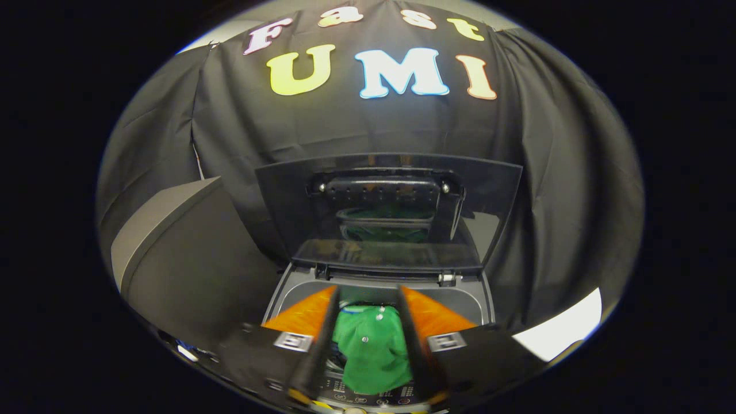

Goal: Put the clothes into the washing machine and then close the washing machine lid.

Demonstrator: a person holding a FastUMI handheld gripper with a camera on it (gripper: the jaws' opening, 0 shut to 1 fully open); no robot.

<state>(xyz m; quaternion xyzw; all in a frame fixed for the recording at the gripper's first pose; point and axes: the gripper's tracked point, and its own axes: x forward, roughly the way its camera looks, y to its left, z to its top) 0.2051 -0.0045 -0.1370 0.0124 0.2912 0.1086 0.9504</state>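
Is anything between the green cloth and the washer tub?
Nothing visible. The lid stands raised behind the opening, and the cloth hangs between the fingers just over it.

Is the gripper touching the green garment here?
Touching. In the gripper view the green garment hangs between the gripper fingers, both pressed against its sides, above the washing machine opening; lid up.

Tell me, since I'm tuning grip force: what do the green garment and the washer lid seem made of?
Green garment, between the gripper fingers: soft knit-looking fabric, matte, creased, with small white buttons or snaps. Washer lid, raised beyond them: probably dark tinted glass or glossy plastic; it mirrors the green.
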